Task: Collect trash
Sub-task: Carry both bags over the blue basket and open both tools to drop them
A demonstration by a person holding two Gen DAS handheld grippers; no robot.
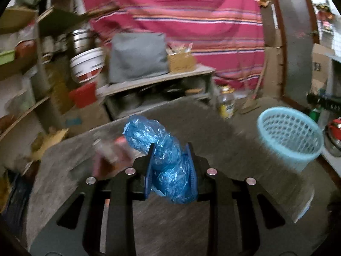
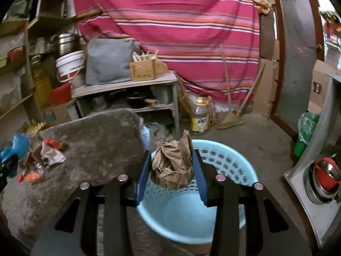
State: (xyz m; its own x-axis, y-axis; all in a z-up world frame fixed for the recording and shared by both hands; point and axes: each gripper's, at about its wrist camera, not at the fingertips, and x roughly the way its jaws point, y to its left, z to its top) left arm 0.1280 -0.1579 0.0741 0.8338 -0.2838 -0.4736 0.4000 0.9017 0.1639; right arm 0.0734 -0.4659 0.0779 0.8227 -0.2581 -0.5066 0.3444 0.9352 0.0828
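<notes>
My left gripper (image 1: 170, 149) is shut on a crumpled blue plastic bag (image 1: 164, 149) and holds it above the grey stone slab (image 1: 213, 132). A light blue mesh basket (image 1: 292, 134) stands to its right on the floor. My right gripper (image 2: 171, 153) is shut on a crumpled brown paper bag (image 2: 172, 164) and holds it over the open basket (image 2: 234, 170). Several scraps of trash (image 2: 49, 151) lie on the slab's left end (image 2: 96, 140); the same pile shows blurred in the left wrist view (image 1: 113, 151). The blue bag and left gripper show at the left edge (image 2: 12, 149).
A low shelf (image 2: 127, 85) with a grey bag and a wooden box stands behind the slab. An oil bottle (image 2: 200, 115) and a broom (image 2: 232, 115) stand by the striped cloth. Shelves with buckets are at left. Metal pots (image 2: 324, 177) sit at right.
</notes>
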